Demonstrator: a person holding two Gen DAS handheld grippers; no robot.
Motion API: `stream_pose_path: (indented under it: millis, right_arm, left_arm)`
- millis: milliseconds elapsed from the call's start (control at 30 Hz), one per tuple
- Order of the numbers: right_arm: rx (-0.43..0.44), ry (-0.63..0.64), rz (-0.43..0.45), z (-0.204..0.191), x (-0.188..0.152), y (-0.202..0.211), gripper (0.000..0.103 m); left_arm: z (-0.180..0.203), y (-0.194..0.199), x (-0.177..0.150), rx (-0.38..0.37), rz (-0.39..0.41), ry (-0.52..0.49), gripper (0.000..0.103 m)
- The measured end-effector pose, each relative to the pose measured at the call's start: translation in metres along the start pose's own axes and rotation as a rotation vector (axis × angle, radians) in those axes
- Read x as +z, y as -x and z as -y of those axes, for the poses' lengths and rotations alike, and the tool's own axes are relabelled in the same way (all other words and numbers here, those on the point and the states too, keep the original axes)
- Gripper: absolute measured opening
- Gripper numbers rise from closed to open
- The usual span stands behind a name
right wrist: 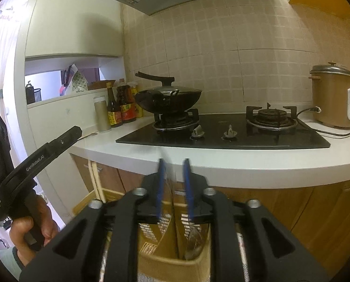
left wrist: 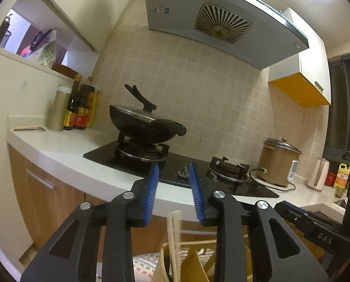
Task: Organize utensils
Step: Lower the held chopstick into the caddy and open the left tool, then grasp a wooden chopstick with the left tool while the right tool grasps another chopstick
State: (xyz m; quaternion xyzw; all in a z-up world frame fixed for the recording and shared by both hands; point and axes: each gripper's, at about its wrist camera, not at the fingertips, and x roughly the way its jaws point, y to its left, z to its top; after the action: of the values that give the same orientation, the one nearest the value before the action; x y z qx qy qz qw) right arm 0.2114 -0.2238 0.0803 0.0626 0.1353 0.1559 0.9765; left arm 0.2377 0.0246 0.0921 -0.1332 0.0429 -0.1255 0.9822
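Below the left claw, in the left wrist view, a tan slotted utensil holder stands with pale chopsticks rising from it between the blue pads, which stand apart and touch nothing. Beyond lie the white counter, a black wok on the hob and a rice cooker.

From the right wrist view, the right claw hangs over the same holder, its pads partly open; something blurred stands between them, and I cannot tell whether they grip it. At left, a hand holds the other gripper.
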Motion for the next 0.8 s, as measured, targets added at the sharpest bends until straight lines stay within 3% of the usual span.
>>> stream_pose_path:
  millis: [200,333,400,667,800]
  right_arm:
    - [-0.015,0.001,0.009,-0.005,0.004,0.036,0.039]
    - [-0.037,0.019,-0.011,-0.014,0.008,0.066,0.039]
    - [-0.044,0.04,-0.04,-0.018,0.007,0.076,0.039]
    - [-0.054,0.048,-0.284,-0.032,-0.018,0.092,0.039]
    - [-0.068,0.03,-0.428,-0.034,-0.039,0.086,0.039]
  left_arm:
    - [0.001,0.03,0.007,-0.017,-0.028,-0.004,0.027]
    - [0.009,0.05,0.009,-0.056,-0.1,-0.024,0.027]
    - [0.014,0.061,0.009,-0.074,-0.146,-0.044,0.033]
    - [0.026,0.088,-0.017,-0.116,-0.378,-0.105,0.038]
    - [0.024,0.082,-0.046,-0.138,-0.58,-0.105,0.038]
